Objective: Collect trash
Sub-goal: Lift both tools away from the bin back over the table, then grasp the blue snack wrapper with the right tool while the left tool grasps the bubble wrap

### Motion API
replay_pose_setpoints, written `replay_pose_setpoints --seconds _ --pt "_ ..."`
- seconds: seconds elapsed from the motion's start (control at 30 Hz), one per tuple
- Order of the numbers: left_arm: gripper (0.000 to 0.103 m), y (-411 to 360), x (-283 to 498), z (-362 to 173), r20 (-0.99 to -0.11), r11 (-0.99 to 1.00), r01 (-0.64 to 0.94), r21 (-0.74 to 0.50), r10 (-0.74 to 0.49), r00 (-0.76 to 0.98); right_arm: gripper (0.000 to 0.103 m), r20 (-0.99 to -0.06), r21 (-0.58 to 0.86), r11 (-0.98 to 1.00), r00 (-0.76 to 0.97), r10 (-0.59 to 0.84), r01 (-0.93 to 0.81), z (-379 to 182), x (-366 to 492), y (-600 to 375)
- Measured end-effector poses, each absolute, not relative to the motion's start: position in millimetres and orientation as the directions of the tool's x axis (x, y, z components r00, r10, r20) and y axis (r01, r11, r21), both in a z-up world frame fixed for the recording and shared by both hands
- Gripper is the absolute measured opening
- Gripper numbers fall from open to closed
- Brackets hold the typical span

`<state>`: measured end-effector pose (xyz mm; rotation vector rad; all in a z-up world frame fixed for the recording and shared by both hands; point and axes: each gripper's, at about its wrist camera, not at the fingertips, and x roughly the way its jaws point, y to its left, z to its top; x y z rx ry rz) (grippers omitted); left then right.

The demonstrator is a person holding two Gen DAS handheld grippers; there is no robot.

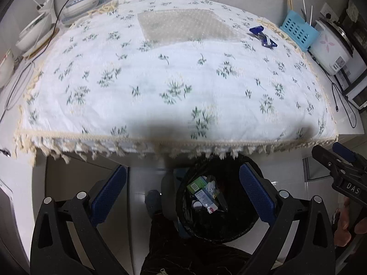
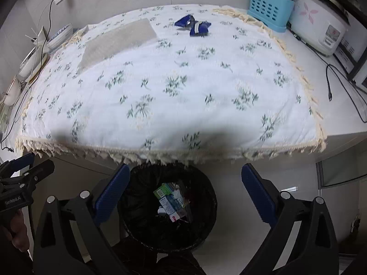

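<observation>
We cannot read the print on the small cartons (image 2: 170, 202) in the black bin (image 2: 207, 206), whose far rim sits hidden under the tablecloth's fringe (image 2: 160, 154). Motion blurs the floral tablecloth (image 1: 174, 87), and the crumpled blue wrapper (image 1: 263, 36) at the far side is too small for us to identify. The rice cooker (image 1: 330, 48) is cropped by the picture's edge, as are the stacked bowls (image 1: 32, 34).

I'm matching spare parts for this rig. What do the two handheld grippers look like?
Both alike: the left gripper and right gripper have black plastic linkage arms with silver pivot bolts and blue textured finger pads. White lettering marks the bodies.
</observation>
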<state>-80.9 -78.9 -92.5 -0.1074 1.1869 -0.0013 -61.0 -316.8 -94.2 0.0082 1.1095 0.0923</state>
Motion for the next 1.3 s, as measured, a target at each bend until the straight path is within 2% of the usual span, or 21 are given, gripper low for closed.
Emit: replay_pose_setpoints --seconds 0.57,0.9,1.17,1.3 --pt "0.097 -56.9 21.1 -40.7 -0.897 0.992 -0.04 -0.116 -0.088 0.433 0.094 -0.855 0.045 0.998 0.515 0.06 -0.042 -34.8 22.8 -311.5" --pt "0.097 -34.6 109.2 -49.9 -0.912 0.993 -0.048 -0.106 -0.078 0.403 0.094 -0.878 0.037 0.999 0.477 0.038 -0.011 -43.6 104.9 -305.4" --pt "0.097 -28.4 192.5 -79.5 -0.937 0.993 -0.039 -0.109 -0.09 0.337 0.093 -0.895 0.045 0.999 0.444 0.026 0.031 -58.8 181.0 -307.0" --pt "0.097 -32.8 233.4 -96.4 -0.948 0.995 -0.032 -0.095 -0.081 0.307 0.089 -0.911 0.056 0.996 0.411 0.025 0.062 -73.7 224.7 -310.8"
